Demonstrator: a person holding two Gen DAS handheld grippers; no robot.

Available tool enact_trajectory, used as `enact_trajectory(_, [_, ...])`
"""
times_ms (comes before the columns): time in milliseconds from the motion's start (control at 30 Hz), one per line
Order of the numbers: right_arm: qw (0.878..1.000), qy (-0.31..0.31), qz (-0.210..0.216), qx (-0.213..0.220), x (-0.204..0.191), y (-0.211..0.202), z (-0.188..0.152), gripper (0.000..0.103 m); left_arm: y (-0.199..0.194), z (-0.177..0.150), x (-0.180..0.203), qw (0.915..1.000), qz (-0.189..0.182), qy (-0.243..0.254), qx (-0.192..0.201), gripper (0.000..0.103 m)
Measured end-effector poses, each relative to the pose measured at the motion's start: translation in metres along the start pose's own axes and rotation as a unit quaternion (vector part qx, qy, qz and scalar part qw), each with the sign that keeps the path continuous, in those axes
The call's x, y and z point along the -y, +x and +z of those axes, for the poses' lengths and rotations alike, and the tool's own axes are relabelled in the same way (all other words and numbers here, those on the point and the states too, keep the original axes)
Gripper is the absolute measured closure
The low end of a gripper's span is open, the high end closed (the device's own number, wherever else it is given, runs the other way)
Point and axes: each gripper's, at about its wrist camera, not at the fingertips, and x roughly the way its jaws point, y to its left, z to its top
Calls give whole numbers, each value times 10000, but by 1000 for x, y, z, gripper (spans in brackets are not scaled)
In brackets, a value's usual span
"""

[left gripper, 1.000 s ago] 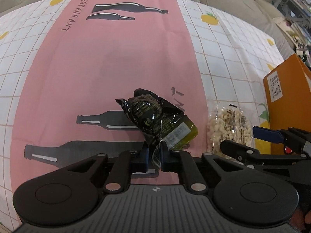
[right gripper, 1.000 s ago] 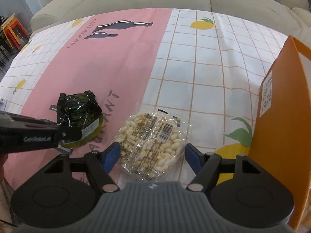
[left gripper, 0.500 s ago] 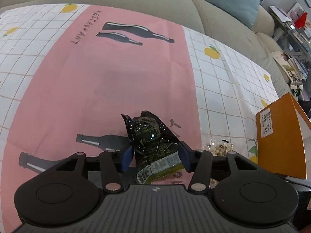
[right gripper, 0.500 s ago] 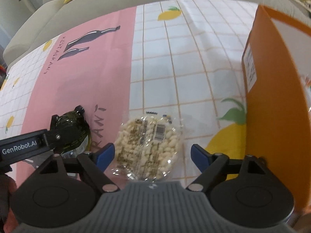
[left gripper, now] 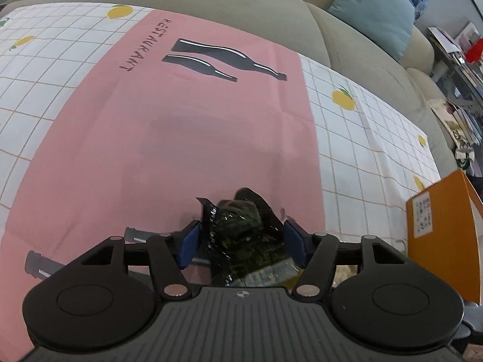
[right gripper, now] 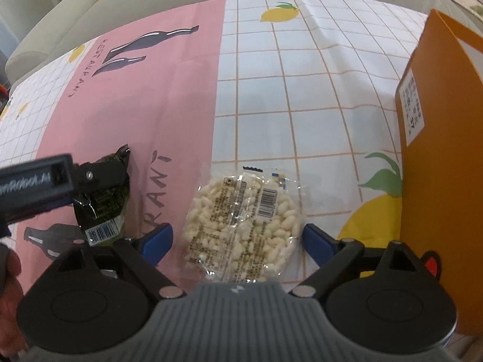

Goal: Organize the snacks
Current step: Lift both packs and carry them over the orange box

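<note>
In the left wrist view, the left gripper (left gripper: 241, 239) fills the lower half of the frame, its blue-padded fingers (left gripper: 188, 242) spread wide, one on each side of a dark glossy snack packet (left gripper: 241, 235) at lower centre; whether the pads touch the wrapper cannot be told. The packet sits on the pink band of the tablecloth (left gripper: 181, 126), which carries printed bottles and the word "RESTAURANT" in the upper middle, with white checks and lemons on both sides. An orange box (left gripper: 443, 235) stands at the right edge, and a grey sofa (left gripper: 347, 30) with a blue cushion (left gripper: 374, 21) runs across the top. In the right wrist view, the right gripper (right gripper: 238, 239) occupies the bottom of the frame with its jaws spread, a clear bag of puffed rice (right gripper: 241, 226) lying between the blue fingers (right gripper: 158, 238) at lower centre, not pinched. At left of centre the dark packet lies partly under the left gripper's black finger, which enters from the left edge. The orange box rises along the right edge, near the rice bag but apart from it.
</note>
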Motion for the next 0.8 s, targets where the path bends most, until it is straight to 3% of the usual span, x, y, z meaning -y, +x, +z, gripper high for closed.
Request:
enact_trajectory(100, [9999,-97,-48,48,-1,1,1,14,5,1,-2,9999,51,59,70,46])
enact_trajectory(233, [9993,-323,-119,129,-5,2,-1,16,7,0,3,9995,65,288,139,55])
enact_trajectory(533, [9986,-489,-86,183,-3,-2,-3,23,0,-9,15,9986,223,454,139,58])
enact_trajectory(800, [9983,-491,152,284,-4,-26,-6,23,-29,-13,23,9995,5,223,237,58])
